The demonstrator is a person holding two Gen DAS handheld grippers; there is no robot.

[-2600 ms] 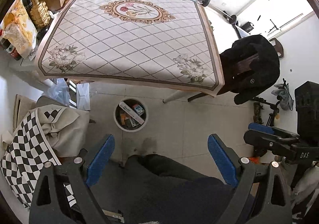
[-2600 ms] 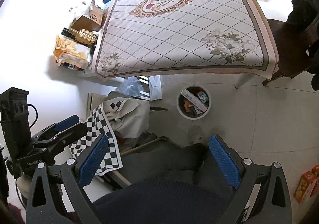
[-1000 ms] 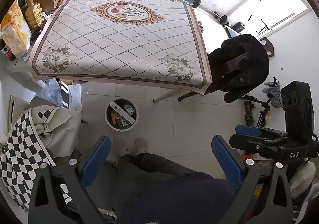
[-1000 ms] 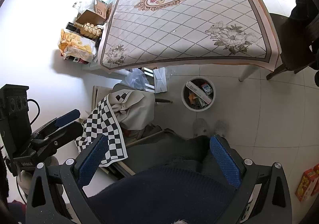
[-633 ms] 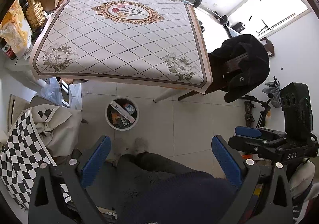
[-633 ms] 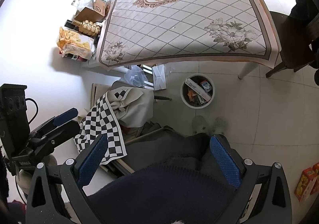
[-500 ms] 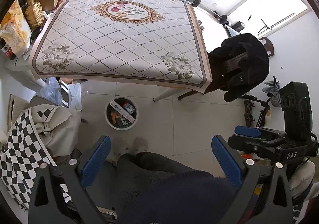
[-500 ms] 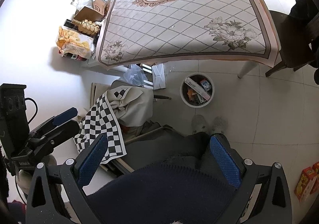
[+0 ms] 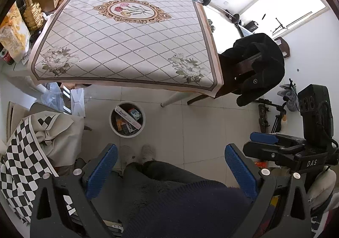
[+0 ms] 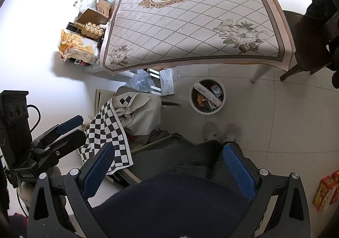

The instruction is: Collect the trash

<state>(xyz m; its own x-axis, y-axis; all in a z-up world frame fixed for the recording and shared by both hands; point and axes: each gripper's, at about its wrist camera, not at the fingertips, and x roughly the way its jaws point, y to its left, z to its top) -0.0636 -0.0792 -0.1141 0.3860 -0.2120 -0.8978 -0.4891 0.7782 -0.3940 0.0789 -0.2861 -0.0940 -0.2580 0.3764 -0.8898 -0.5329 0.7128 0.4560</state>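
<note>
- Left gripper (image 9: 169, 171) and right gripper (image 10: 168, 170) hung empty, jaws wide apart.
- Bin (image 9: 111, 124) of trash (image 9: 127, 118) stood on the floor beside the counter (image 9: 127, 47).

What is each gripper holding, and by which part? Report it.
Nothing is held. The left gripper and right gripper are both open and empty.

One bin (image 9: 127, 119), one table (image 9: 127, 47), two tools (image 9: 169, 166).
</note>
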